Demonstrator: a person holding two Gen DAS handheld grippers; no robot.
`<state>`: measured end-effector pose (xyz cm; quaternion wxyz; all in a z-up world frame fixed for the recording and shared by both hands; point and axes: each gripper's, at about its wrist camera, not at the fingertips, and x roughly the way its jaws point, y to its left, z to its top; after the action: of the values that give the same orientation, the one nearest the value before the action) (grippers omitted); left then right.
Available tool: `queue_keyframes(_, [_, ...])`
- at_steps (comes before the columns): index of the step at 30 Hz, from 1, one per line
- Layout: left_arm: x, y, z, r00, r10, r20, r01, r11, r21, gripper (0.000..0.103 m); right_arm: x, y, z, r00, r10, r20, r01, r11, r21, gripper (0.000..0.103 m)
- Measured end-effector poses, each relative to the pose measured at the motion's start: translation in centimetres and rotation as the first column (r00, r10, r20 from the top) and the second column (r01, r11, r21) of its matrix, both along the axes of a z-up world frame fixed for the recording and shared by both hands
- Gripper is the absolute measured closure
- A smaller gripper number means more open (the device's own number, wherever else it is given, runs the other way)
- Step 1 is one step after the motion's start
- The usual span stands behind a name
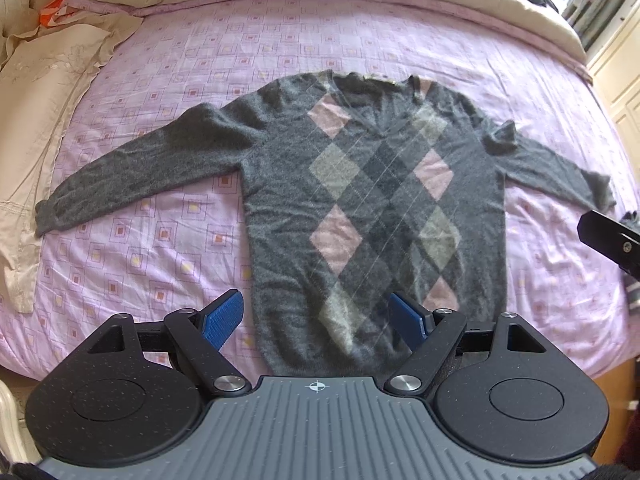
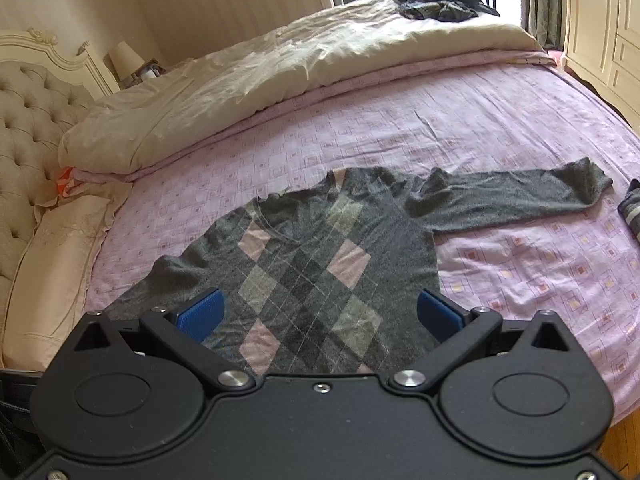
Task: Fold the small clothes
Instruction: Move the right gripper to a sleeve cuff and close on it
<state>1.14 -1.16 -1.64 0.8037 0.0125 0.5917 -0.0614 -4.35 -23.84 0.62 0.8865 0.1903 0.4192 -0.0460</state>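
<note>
A grey argyle sweater [image 1: 372, 200] with pink and pale green diamonds lies flat, front up, on the pink patterned bedsheet [image 1: 168, 240], both sleeves spread out sideways. It also shows in the right wrist view [image 2: 312, 272]. My left gripper [image 1: 318, 316] is open and empty, hovering above the sweater's hem. My right gripper [image 2: 320, 312] is open and empty, above the sweater's lower body. Part of the right gripper's black body [image 1: 612, 236] shows at the right edge of the left wrist view, near the right sleeve cuff.
A cream duvet [image 2: 280, 68] is bunched along the far side of the bed, with dark clothes [image 2: 436, 4] on it. A cream pillow [image 2: 56, 272] and tufted headboard [image 2: 28, 120] lie left. A striped garment [image 2: 632, 212] lies at the right edge. Cupboards [image 2: 600, 28] stand right.
</note>
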Motion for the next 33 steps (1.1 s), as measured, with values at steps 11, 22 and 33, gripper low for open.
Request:
queue_keyframes(11, [2.4,-3.5,2.9,0.965,0.12,0.235,-0.093,0.988,-0.123,0.025,1.5,-7.0,-0.2,0.963,0.043,0.266,-0.016,0.995,-0.101,0.001])
queue_keyframes(22, [4.2,-11.4,-1.3,0.964,0.136,0.23,-0.144,0.989,0.019,0.025,6.3,-22.8,-9.7,0.999,-0.007,0.034,0.01,0.996,-0.091,0.005])
queue_keyframes(33, [4.7,-15.8,-3.9,0.977,0.187,0.106,-0.196,0.977,0.08,0.031,9.0,-41.6,-17.8,0.961,-0.22,-0.17,0.185,0.962,-0.199,0.04])
